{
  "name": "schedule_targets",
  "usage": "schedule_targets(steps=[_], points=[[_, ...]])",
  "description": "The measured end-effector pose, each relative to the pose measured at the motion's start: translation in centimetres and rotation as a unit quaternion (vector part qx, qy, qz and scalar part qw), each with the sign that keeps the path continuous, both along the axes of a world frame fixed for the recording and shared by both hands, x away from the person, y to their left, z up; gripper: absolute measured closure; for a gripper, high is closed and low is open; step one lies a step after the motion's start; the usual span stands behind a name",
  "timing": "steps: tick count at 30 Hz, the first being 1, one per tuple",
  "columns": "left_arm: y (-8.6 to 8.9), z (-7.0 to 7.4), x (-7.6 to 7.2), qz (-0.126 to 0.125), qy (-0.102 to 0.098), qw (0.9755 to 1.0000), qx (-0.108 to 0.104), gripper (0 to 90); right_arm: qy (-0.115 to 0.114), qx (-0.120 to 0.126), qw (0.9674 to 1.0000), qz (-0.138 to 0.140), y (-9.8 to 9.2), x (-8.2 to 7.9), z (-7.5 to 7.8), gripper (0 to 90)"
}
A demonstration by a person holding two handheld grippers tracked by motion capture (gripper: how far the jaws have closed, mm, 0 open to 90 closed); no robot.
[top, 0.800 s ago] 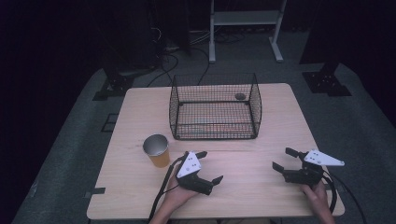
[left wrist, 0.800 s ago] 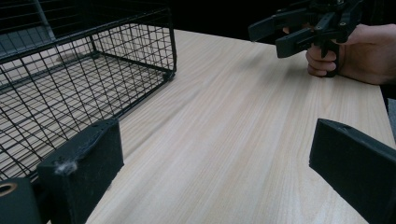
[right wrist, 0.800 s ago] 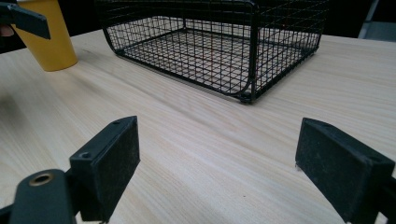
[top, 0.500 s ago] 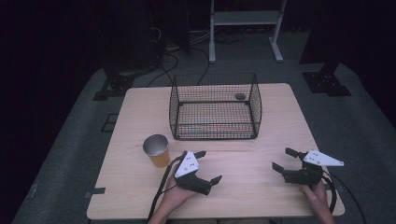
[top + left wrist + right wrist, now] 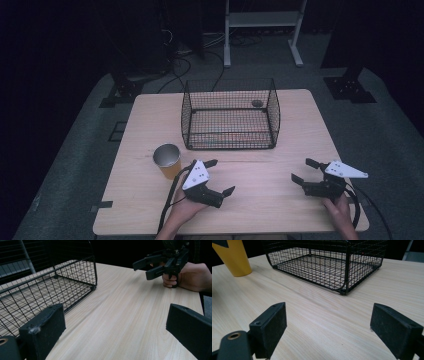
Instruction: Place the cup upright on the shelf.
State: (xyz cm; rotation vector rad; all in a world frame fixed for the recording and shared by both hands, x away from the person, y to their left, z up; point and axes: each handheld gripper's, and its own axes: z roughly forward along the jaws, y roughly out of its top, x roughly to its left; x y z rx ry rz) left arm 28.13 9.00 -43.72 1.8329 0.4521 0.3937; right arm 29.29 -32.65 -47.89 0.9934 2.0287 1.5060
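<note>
I see left tool (image 5: 220, 176) wide apart, empty | cup (image 5: 168, 160) near, at its 10 o'clock | right tool (image 5: 305, 170) wide apart, empty, on worktop (image 5: 260, 170)

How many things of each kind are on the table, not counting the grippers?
Wire basket: 1
Yellow cup: 1
Small dark round thing inside the basket, too small to identify: 1
Total: 3
</note>
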Motion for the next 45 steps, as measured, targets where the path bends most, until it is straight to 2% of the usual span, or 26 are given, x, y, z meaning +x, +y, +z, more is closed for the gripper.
schedule_targets(steps=[8,20,28,45], points=[[0.0,0.2,-0.1,-0.006,0.004,1.0000,0.003,1.9,0.000,0.001,1.0000,0.000,0.0,0.0,0.0,12.7],[0.5,1.7,-0.6,-0.007,-0.009,0.9999,0.004,1.9,0.001,0.000,1.0000,0.001,0.0,0.0,0.0,12.7],[1.6,2.4,-0.5,0.005,-0.010,0.9999,-0.003,1.9,0.001,0.000,1.0000,0.000,0.0,0.0,0.0,12.8],[4.0,4.3,-0.5,0.032,-0.029,0.9991,-0.006,1.9,0.003,0.002,1.0000,-0.001,0.0,0.1,0.0,12.8]])
